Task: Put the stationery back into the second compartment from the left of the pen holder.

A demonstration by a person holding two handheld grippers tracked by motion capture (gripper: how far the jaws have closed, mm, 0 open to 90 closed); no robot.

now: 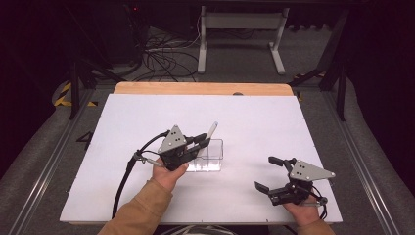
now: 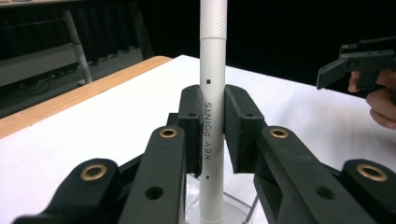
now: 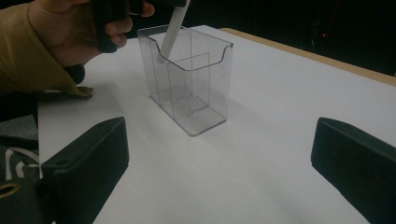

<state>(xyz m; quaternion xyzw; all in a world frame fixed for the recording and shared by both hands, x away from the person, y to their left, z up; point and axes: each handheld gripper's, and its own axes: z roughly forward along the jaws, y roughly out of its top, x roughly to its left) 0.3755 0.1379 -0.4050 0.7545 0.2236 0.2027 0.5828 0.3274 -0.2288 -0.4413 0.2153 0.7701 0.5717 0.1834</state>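
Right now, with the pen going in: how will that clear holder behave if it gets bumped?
The clear plastic holder looks thin-walled and holds little, so probably light and apt to slide on the smooth white tabletop. It stands taller than it is deep, so a push near the rim may tip it. The white pen, clamped in the left tool, could lever it over.

White pen (image 2: pixel 212 93) upright — tip inside clear holder (image 3: pixel 191 88) (rear compartment).

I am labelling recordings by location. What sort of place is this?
Probably a lab or recording studio: a white-covered wooden table in front of black curtains, loose cables on the grey floor, and a hand-held black two-jaw gripper.
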